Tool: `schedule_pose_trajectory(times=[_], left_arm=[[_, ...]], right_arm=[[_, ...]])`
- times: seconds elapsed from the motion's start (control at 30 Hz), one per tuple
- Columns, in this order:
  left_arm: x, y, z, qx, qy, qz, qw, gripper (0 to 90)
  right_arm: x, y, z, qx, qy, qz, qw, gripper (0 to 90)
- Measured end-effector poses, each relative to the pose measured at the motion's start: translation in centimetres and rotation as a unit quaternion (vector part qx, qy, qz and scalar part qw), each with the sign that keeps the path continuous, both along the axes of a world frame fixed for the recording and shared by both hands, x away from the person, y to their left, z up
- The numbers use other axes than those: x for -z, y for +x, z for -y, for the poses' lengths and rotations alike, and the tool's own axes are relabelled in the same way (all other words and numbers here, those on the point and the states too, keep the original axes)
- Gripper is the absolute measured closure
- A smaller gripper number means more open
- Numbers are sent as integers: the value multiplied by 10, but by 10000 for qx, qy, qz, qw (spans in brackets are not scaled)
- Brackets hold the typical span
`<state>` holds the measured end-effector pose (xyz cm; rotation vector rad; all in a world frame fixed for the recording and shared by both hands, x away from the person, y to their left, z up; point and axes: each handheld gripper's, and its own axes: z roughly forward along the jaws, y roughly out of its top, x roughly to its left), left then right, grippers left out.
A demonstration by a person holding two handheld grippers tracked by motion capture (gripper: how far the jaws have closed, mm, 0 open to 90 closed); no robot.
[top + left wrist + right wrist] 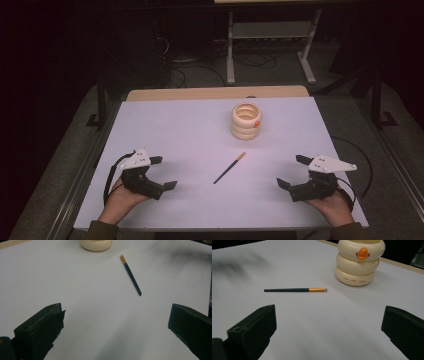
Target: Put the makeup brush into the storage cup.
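At lower left of the high view, the left gripper (163,173) is seen as black and angular, topped by a pale grey three-cornered plate dotted with small dark screws, a black cable looped behind. At lower right, the right gripper (293,171) is matched alike. Olive-green sleeves are worn.

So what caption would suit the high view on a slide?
Two open hand-held grippers, left and right, flank a brush and a cream holder on a white table.

Dim room, white table (165,130)
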<state>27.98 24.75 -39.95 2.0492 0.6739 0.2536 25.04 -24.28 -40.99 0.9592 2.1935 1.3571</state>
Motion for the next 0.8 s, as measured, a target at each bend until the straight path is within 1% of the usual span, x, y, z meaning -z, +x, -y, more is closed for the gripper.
schedule_pose_trajectory(times=[0.07, 0.1, 0.13, 0.2, 0.23, 0.3, 0.37, 0.4, 0.47, 0.5, 0.57, 0.63, 0.67, 0.8], left_arm=[[0, 1, 3, -4, 2, 7, 10000, 0], [0, 1, 4, -29, -42, 7, 10000, 0], [0, 2, 5, 26, 15, 40, 10000, 0], [-1, 3, 6, 43, 55, 52, 10000, 0], [-2, 3, 7, 25, -12, 42, 10000, 0], [-3, 4, 8, 26, -72, 54, 10000, 0], [-4, 5, 10, 29, -97, 61, 9999, 0], [-5, 6, 11, 43, -91, 83, 9999, 0], [-5, 7, 12, 32, -91, 88, 9999, 0], [-6, 7, 13, 53, -54, 104, 9999, 0], [-7, 8, 15, 51, -80, 110, 9999, 0], [-7, 9, 16, 71, -79, 104, 9999, 0], [-6, 10, 19, 75, -81, 95, 9999, 0], [-7, 11, 22, 127, -62, 116, 9998, 0]], right_arm=[[0, 0, 0, -5, 30, -6, 10000, 0], [0, 0, 0, -5, 30, -6, 10000, 0], [0, 1, 0, -5, 28, 1, 10000, 0], [-1, 1, 0, 8, 44, -32, 10000, 0], [-1, 1, 1, 23, 69, -41, 10000, 0], [-1, 1, 1, 28, 68, -33, 10000, 0], [-1, 1, 1, 18, 70, -10, 10000, 0], [-1, 0, 1, 24, 48, -34, 10000, 0], [-1, 0, 1, 16, 48, 3, 10000, 0], [-1, 1, 1, -7, 88, -7, 10000, 0], [-1, 1, 2, -4, 3, -6, 10000, 0], [-1, 0, 4, 13, 21, 14, 10000, 0], [-2, -1, 7, 41, 97, 40, 9999, 0], [-4, -1, 10, 47, 70, 104, 9999, 0]])
